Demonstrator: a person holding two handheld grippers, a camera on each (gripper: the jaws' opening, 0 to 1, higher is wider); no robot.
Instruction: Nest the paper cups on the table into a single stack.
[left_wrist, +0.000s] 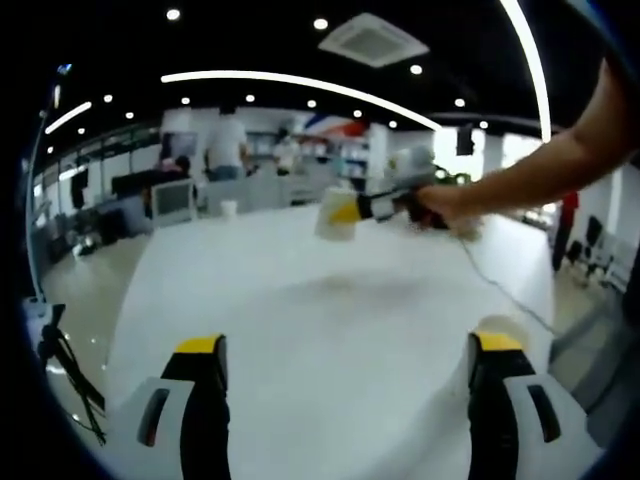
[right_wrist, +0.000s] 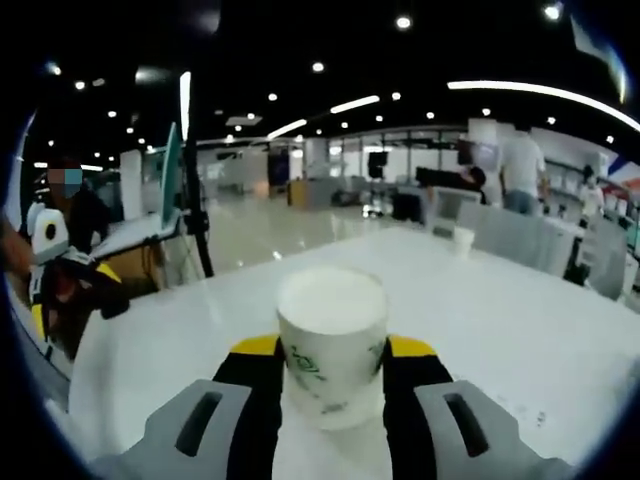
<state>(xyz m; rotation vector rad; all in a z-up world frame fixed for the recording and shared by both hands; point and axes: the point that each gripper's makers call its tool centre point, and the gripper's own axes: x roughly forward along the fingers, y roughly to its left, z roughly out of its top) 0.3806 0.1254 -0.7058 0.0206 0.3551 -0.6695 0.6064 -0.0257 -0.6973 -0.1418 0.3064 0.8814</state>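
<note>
The right claw (right_wrist: 333, 375) pinches a cup (right_wrist: 331, 345) between its two yellow-tipped jaws, which press on the cup's sides. The cup is white with a green print, stands upright in the grip, and its open mouth faces up. In the left gripper view the same claw (left_wrist: 352, 211) comes in from the right, held by a hand (left_wrist: 437, 204) on a bare arm, and carries the cup (left_wrist: 335, 213) above the tabletop (left_wrist: 320, 340), clear of the surface, with a faint shadow below it.

The left claw (left_wrist: 348, 362) is spread wide, its jaws well apart with nothing between them, low over the white tabletop.

A second cup (right_wrist: 462, 239) stands upright far back on the tabletop in the right gripper view; in the left gripper view it (left_wrist: 229, 209) sits near the far edge, beside a monitor (left_wrist: 172, 200). It is well apart from the held cup.

Beyond the tabletop, a person in a white shirt (left_wrist: 226, 145) stands among desks. A tripod (right_wrist: 196, 215) stands at the left of the right gripper view, by the tabletop's edge.
</note>
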